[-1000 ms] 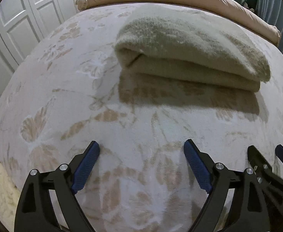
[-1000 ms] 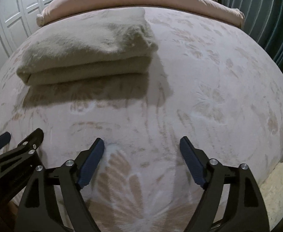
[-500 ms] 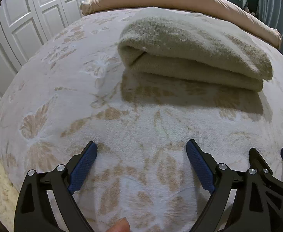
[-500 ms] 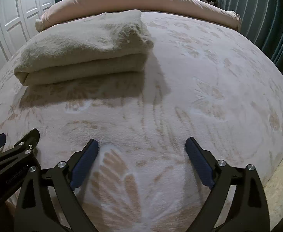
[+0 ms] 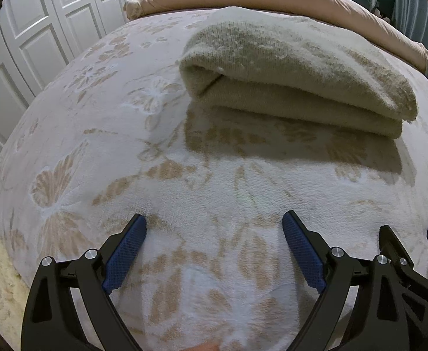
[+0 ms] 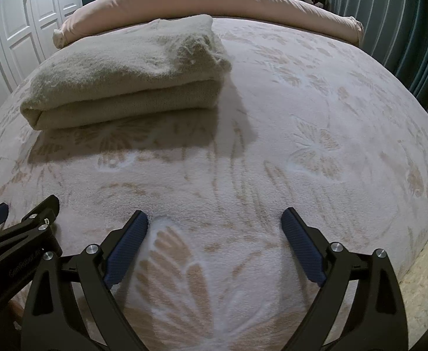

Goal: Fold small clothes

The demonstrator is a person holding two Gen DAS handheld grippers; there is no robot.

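Both grippers, left gripper [image 5: 214, 225] and right gripper [image 6: 214, 223], are hovering spread and empty over the butterfly-patterned blanket [image 6: 316, 134], while the folded beige knit garment [image 5: 295, 87] is lying well ahead, long axis crosswise, nearer the left gripper.

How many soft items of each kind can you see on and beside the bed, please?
Folded beige knit garment: 1
Butterfly-patterned bedspread: 1
Pink rolled duvet at the head of the bed: 1
Cream fluffy rug beside the bed: 1
Total: 4
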